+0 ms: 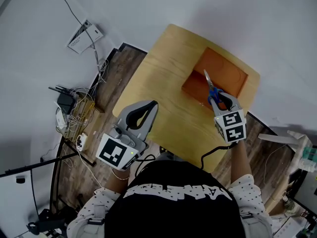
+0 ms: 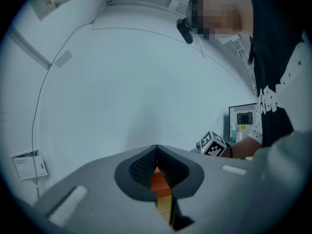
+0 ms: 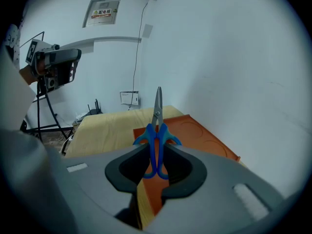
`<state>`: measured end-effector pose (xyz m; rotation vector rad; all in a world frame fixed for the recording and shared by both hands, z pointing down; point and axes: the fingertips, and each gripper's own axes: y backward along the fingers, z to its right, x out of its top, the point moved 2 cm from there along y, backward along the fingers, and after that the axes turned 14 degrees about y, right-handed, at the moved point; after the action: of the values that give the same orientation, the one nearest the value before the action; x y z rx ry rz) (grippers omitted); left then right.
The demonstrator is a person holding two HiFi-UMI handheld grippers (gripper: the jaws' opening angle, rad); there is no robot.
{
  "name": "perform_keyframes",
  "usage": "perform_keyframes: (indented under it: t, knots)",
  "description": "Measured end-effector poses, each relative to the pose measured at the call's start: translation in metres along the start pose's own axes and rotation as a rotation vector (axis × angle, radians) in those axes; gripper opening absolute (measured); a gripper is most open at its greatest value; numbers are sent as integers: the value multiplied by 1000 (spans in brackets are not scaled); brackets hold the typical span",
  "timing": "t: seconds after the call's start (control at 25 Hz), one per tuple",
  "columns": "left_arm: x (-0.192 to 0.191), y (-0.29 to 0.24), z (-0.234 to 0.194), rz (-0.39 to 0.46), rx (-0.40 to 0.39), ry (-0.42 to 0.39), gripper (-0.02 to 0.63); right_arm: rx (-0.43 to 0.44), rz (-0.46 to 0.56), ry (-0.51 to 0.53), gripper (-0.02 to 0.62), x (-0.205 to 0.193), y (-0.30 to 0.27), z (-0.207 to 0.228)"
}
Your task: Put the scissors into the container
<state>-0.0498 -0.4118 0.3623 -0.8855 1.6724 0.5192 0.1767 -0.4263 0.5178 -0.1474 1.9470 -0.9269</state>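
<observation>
Left gripper [image 1: 154,104] near, jaws closed, empty, idle. Right gripper [image 3: 156,143] clamps blue scissors [image 3: 157,126] by handles, blades pointing far, above near edge of orange container [image 1: 225,69]. Next probably: lower inside, open jaws.

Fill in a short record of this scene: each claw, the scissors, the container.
Container: orange, shallow, empty, on the wooden table
Scissors: blue handles, blades sticking out ahead, above the container's near edge
Right claw: shut on the scissors' handles
Left claw: shut, holding nothing, over the table's near edge
</observation>
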Motion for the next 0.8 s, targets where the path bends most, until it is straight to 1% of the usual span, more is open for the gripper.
perform_keyframes:
  t: [0.36, 0.8]
  knots:
    - [0, 4, -8, -8, 25, 6, 2, 53, -93, 33, 103, -14, -24, -6]
    - [-1, 1, -9, -20, 42, -1, 2, 129, -194, 64, 103, -45, -46, -8]
